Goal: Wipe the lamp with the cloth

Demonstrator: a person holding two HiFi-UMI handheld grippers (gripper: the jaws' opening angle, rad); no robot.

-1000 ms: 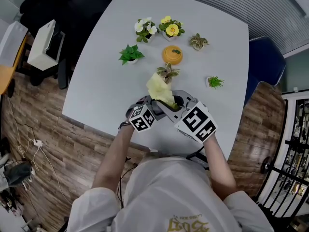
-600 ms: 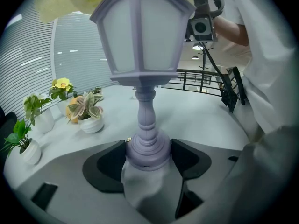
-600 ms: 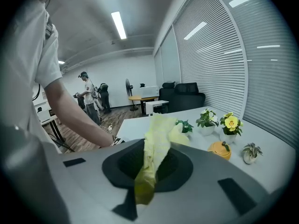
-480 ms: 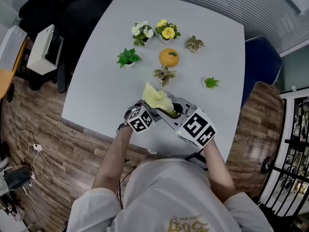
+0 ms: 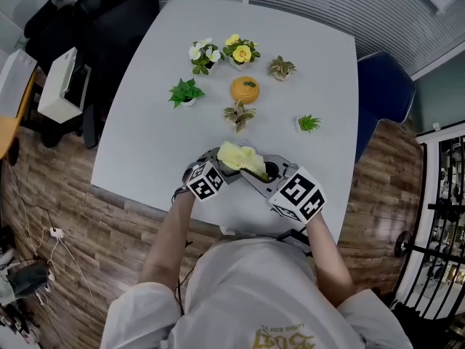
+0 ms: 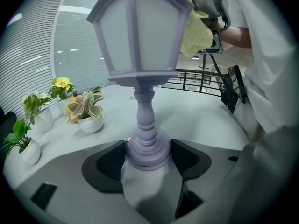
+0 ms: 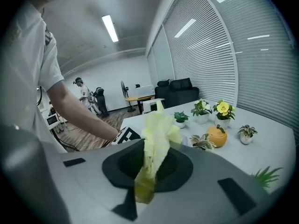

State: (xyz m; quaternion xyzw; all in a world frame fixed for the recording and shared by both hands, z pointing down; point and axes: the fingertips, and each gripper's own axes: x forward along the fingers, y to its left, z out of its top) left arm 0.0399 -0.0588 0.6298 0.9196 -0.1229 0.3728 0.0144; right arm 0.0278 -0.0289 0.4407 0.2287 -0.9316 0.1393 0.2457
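Lamp (image 6: 140, 55) stands upright near the front edge of the table (image 5: 145, 129), well apart from the potted plants (image 5: 187, 91). Left gripper (image 5: 212, 173) clamps the lamp's round base, jaws set wide. Right gripper (image 7: 148, 167) is closed on the yellow cloth (image 7: 156, 134), which lies against the lantern head. Judgement: lamp is rigid, probably light, and top-heavy on its slender stem; panes may be fragile. The base is the sound hold. Cloth is soft and limp.

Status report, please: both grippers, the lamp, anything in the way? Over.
Left hand-held gripper shut on lamp, at its base. Right hand-held gripper shut on yellow cloth, cloth at lamp's top. Potted plants stand apart; nothing blocks.
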